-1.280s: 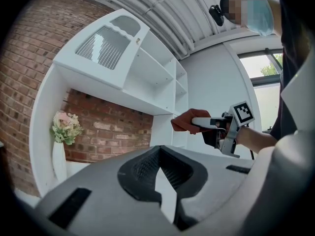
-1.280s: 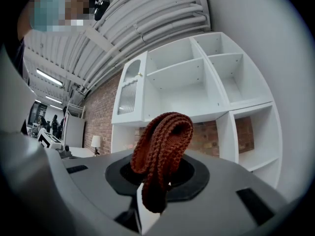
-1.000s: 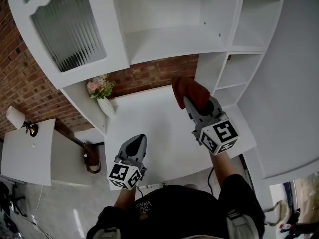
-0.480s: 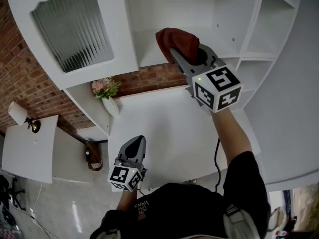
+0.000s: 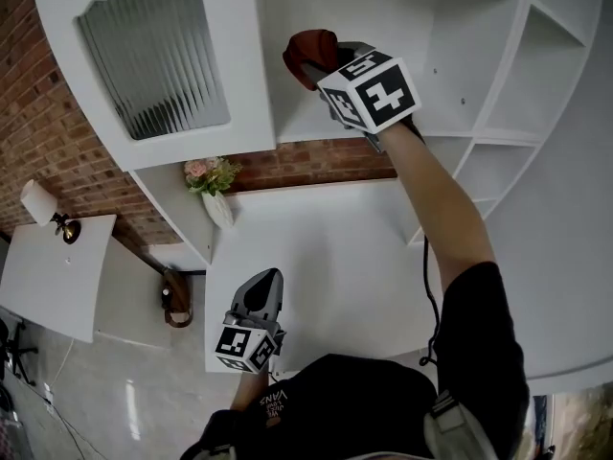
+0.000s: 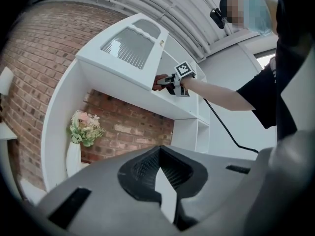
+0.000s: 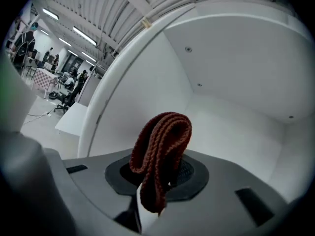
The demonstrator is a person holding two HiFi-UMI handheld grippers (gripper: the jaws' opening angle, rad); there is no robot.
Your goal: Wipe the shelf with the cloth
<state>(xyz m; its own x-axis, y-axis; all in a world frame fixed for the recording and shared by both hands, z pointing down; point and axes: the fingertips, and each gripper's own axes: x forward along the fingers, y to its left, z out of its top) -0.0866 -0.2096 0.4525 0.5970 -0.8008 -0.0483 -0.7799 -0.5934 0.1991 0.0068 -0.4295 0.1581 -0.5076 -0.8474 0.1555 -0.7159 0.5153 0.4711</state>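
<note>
My right gripper (image 7: 153,188) had its jaws clamped on a dark red knitted cloth (image 7: 162,149), which was folded over on itself and stood up from between the pads in a thick loop, one end hanging down below them. I held it raised at arm's length inside the upper open compartment of the white shelf unit (image 5: 450,84), with the cloth close to the compartment's left wall and above the left end of its white shelf board (image 7: 236,132); I could not tell whether the cloth touched the board or the wall. Just left of that compartment was the cabinet door with a ribbed glass panel (image 5: 153,56). A black cable (image 5: 428,295) ran down from that gripper along my forearm. My left gripper (image 6: 160,154) had its jaws pressed together at the tips with nothing between them, and it hung low over the near left corner of the white desktop (image 5: 326,257), well apart from the right one. At the desktop's far left corner stood a white vase of pink flowers with green leaves (image 5: 209,185), right in front of the red brick wall (image 5: 306,156) that ran along the desktop's far edge, under the shelf board.
</note>
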